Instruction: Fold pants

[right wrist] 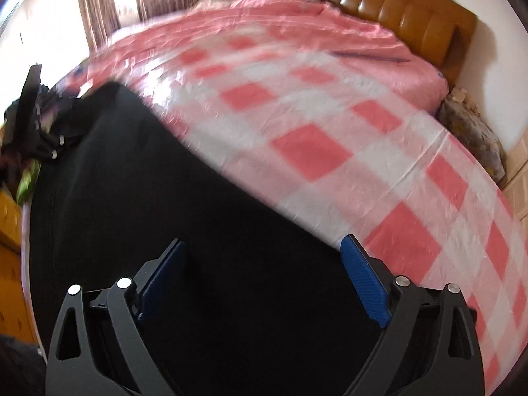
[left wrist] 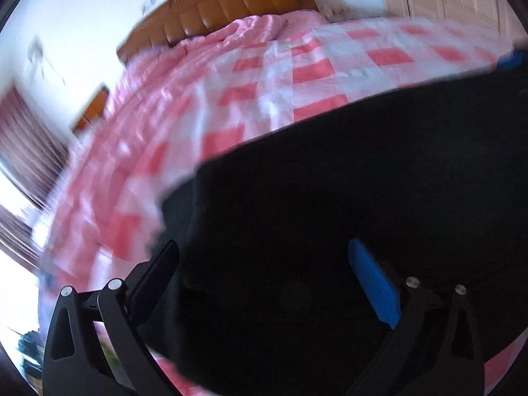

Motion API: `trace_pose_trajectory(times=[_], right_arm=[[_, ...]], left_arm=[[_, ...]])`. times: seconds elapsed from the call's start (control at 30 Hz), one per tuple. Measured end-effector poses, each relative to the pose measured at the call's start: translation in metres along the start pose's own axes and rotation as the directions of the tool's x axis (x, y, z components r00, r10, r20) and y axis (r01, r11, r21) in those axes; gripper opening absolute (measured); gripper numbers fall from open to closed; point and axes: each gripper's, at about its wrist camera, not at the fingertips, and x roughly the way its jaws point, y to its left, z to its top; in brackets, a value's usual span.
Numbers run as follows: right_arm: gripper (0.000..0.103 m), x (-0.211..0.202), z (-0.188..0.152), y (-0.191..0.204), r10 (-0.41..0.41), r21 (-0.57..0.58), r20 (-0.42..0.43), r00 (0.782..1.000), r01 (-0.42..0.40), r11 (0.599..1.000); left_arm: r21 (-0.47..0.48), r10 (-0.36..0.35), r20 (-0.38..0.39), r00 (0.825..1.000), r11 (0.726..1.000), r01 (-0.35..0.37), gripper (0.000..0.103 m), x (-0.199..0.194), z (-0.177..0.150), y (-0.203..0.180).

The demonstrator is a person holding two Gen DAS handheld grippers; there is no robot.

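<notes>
Left gripper (left wrist: 264, 257): jaws spread wide, nothing clamped, black pants (left wrist: 346, 198) beneath and between fingers. Right gripper (right wrist: 264, 250): jaws spread wide, over same pants (right wrist: 148, 204), no grip. Bed (right wrist: 330, 125): pink-and-white checked cover; pants lie flat on near side. Headboard (right wrist: 396, 10): brown, padded, at far end. Both views motion-blurred.

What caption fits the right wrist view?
Right gripper open above black pants on a pink checked bedspread, with a brown headboard behind.
</notes>
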Motion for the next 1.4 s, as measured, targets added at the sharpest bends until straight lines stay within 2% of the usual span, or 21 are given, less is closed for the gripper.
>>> trace_pose_trajectory(times=[0.07,0.1,0.17,0.23,0.33,0.47,0.57,0.67,0.7,0.73,0.77,0.8,0.83,0.93,1.03,1.1,1.2,1.27,1.33,1.37,1.4], right_arm=[[0.090,-0.003,0.002,-0.017,-0.008,0.123,-0.009,1.000,0.010,0.992],[0.089,-0.011,0.000,-0.022,-0.024,0.169,-0.002,1.000,0.024,0.985],[0.089,-0.036,-0.008,-0.020,-0.001,0.182,0.057,0.998,-0.010,0.983],[0.090,-0.063,-0.023,-0.010,0.024,0.162,0.099,0.995,-0.040,0.986],[0.092,-0.101,-0.062,0.011,0.009,0.131,0.109,0.994,-0.023,0.991],[0.092,-0.126,-0.110,0.028,-0.069,0.139,0.076,0.995,0.058,0.989],[0.094,-0.140,-0.143,0.031,-0.121,0.172,0.049,0.991,0.111,0.979],[0.094,-0.149,-0.175,0.021,-0.199,0.202,-0.004,0.980,0.196,0.960],[0.095,-0.150,-0.187,0.014,-0.219,0.224,-0.037,0.975,0.222,0.949],[0.095,-0.148,-0.200,0.006,-0.236,0.248,-0.080,0.968,0.249,0.936],[0.096,-0.151,-0.213,-0.004,-0.216,0.291,-0.076,0.974,0.228,0.929],[0.096,-0.159,-0.223,-0.011,-0.187,0.341,-0.042,0.981,0.190,0.921],[0.096,-0.170,-0.235,-0.018,-0.173,0.389,-0.018,0.985,0.166,0.906],[0.097,-0.202,-0.257,-0.020,-0.276,0.408,-0.001,0.961,0.252,0.878],[0.097,-0.219,-0.281,-0.029,-0.268,0.451,0.016,0.963,0.233,0.862],[0.097,-0.216,-0.299,-0.038,-0.261,0.472,0.001,0.965,0.230,0.851],[0.097,-0.219,-0.300,-0.030,-0.284,0.448,0.009,0.959,0.250,0.858],[0.097,-0.219,-0.294,-0.024,-0.311,0.447,-0.024,0.950,0.289,0.847],[0.097,-0.223,-0.284,-0.017,-0.295,0.454,0.004,0.956,0.261,0.852],[0.097,-0.226,-0.278,-0.010,-0.283,0.446,0.034,0.959,0.239,0.862],[0.097,-0.228,-0.274,-0.006,-0.278,0.436,0.055,0.959,0.227,0.871]], left_arm=[[-0.146,-0.048,-0.010,0.999,0.988,0.046,0.102,-0.001,-0.001,0.022],[-0.190,-0.012,-0.012,1.000,0.982,0.010,0.102,-0.005,-0.001,0.029],[-0.215,0.035,0.008,0.999,0.976,-0.032,0.101,-0.022,-0.003,0.031],[-0.225,0.033,0.060,0.998,0.974,-0.018,0.101,-0.047,-0.008,0.025],[-0.198,0.032,0.114,0.993,0.980,-0.009,0.101,-0.083,-0.014,-0.003],[-0.110,-0.048,0.139,0.989,0.992,0.063,0.101,-0.110,-0.019,-0.068],[-0.062,-0.128,0.130,0.983,0.989,0.136,0.101,-0.108,-0.021,-0.117],[0.027,-0.059,0.067,0.996,0.998,0.057,0.102,-0.087,-0.028,-0.154],[0.015,-0.043,0.100,0.994,0.999,0.042,0.102,-0.084,-0.031,-0.158],[-0.006,-0.063,0.101,0.993,0.998,0.064,0.102,-0.081,-0.032,-0.154],[-0.044,-0.100,0.080,0.992,0.994,0.104,0.102,-0.078,-0.032,-0.148],[-0.122,-0.161,0.040,0.986,0.979,0.165,0.102,-0.072,-0.031,-0.138],[-0.174,-0.186,0.016,0.982,0.967,0.186,0.102,-0.070,-0.032,-0.131],[-0.199,-0.089,0.025,0.996,0.976,0.092,0.101,-0.085,-0.030,-0.127],[-0.170,-0.100,0.110,0.989,0.979,0.117,0.101,-0.112,-0.031,-0.137],[-0.151,-0.059,0.077,0.995,0.986,0.070,0.101,-0.107,-0.030,-0.146],[-0.131,-0.006,-0.010,1.000,0.991,0.005,0.101,-0.090,-0.035,-0.154],[-0.153,-0.016,0.005,1.000,0.988,0.017,0.101,-0.097,-0.041,-0.149],[-0.191,-0.008,0.021,1.000,0.981,0.012,0.101,-0.106,-0.049,-0.133],[-0.228,-0.022,0.033,0.999,0.973,0.029,0.101,-0.110,-0.053,-0.122],[-0.317,-0.070,0.054,0.996,0.945,0.084,0.101,-0.113,-0.060,-0.096]])
